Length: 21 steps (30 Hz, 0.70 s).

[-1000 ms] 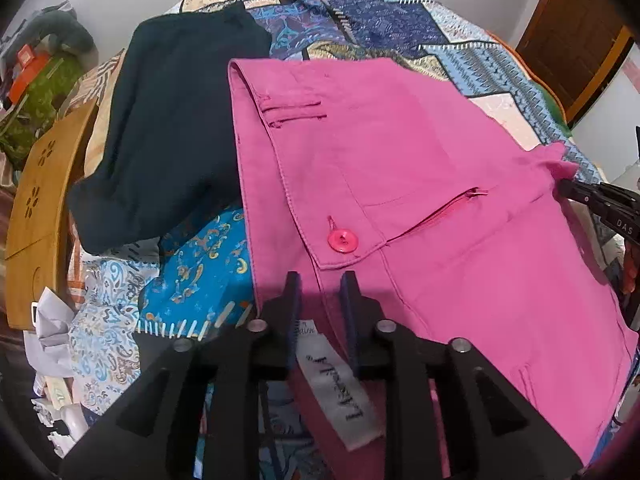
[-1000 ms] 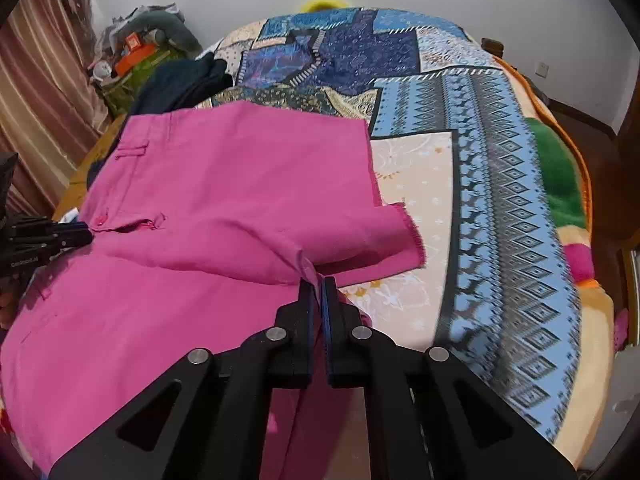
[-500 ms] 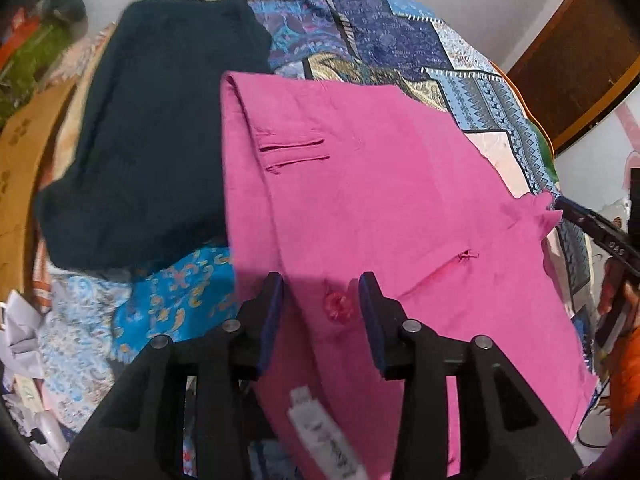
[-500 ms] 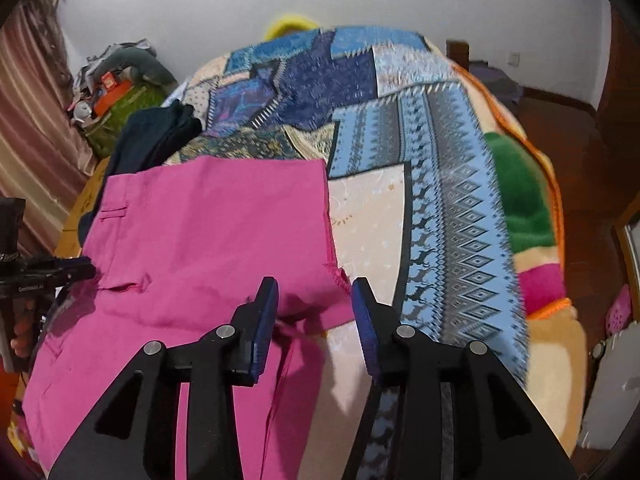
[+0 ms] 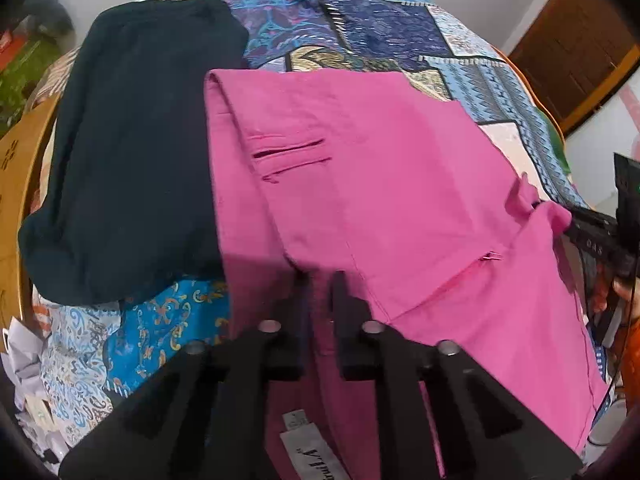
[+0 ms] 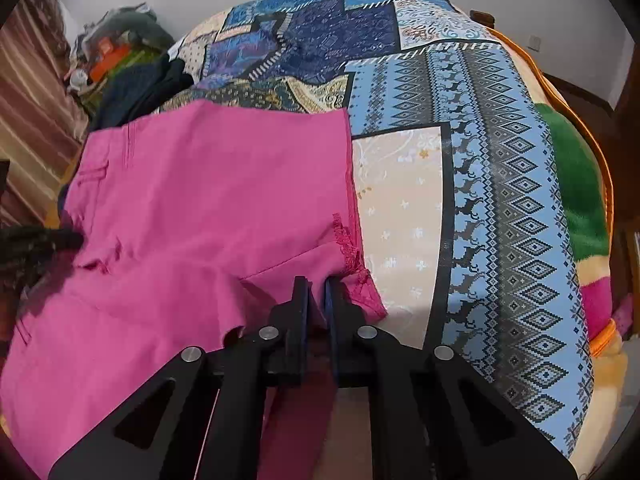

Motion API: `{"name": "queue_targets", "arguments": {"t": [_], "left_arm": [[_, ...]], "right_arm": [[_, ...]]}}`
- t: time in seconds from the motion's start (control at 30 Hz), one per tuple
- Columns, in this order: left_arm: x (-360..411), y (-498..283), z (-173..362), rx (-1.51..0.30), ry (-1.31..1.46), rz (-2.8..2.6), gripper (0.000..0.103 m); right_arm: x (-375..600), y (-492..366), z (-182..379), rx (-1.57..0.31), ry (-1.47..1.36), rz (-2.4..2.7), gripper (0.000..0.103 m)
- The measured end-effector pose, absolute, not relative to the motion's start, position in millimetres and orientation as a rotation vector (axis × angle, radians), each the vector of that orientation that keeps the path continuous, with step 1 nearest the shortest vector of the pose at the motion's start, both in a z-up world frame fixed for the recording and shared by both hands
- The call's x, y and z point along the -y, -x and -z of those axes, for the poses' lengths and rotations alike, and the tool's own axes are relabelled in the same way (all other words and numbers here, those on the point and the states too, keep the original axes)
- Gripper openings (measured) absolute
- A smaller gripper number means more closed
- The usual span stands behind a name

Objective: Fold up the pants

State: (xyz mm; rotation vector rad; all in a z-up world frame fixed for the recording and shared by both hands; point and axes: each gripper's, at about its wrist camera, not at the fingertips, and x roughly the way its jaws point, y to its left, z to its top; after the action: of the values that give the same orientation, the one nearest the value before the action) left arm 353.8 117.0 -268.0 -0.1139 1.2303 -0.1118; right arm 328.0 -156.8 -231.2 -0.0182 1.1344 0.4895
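Note:
Pink pants [image 5: 400, 184] lie folded on a patchwork quilt [image 5: 360, 20], waistband to the left with a white label [image 5: 312, 452] at the bottom. My left gripper [image 5: 318, 280] has its jaws closing on the waistband fold, with the pads pressing the pink cloth. In the right wrist view the pink pants [image 6: 200, 200] spread left, and my right gripper [image 6: 316, 284] has its jaws closing on the frayed leg hem. Each gripper shows in the other's view: the right gripper [image 5: 592, 232] at the hem corner, the left gripper [image 6: 60, 240] at the waistband.
A dark navy garment [image 5: 132, 140] lies left of the pants, touching their edge. A wooden bed board [image 5: 16, 184] and crumpled paper [image 5: 24, 360] sit at far left. Clutter [image 6: 116, 48] is piled past the bed corner, by a striped curtain [image 6: 28, 120]. Quilt [image 6: 500, 160] extends right.
Both grippers opened half a second ago and have shut again on the pink cloth, a little lower and further in. The pink button is now hidden behind the left jaws.

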Motion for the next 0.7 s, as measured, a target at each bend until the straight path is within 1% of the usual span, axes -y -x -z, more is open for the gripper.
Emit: {"name": "queue_targets", "arguments": {"t": [0.17, 0.33, 0.4, 0.57, 0.63, 0.7], "left_arm": [[-121, -351, 263, -1.184, 0.077, 0.049, 0.009], [-128, -354, 268, -1.192, 0.093, 0.013, 0.009], [-124, -353, 265, -1.191, 0.058, 0.014, 0.010], [-127, -344, 247, -1.155, 0.038, 0.014, 0.012], [-131, -342, 237, -1.124, 0.020, -0.003, 0.021], [-136, -340, 225, -1.080, -0.014, -0.032, 0.044]], "right_arm": [[158, -324, 233, -1.137, 0.059, -0.486, 0.005], [152, -323, 237, -1.139, 0.108, -0.461, 0.005], [150, -323, 236, -1.135, 0.128, -0.456, 0.005], [158, -323, 218, -1.119, 0.095, -0.447, 0.008], [165, -322, 204, -1.083, 0.083, -0.440, 0.008], [171, -322, 186, -1.050, 0.063, -0.440, 0.008]]}}
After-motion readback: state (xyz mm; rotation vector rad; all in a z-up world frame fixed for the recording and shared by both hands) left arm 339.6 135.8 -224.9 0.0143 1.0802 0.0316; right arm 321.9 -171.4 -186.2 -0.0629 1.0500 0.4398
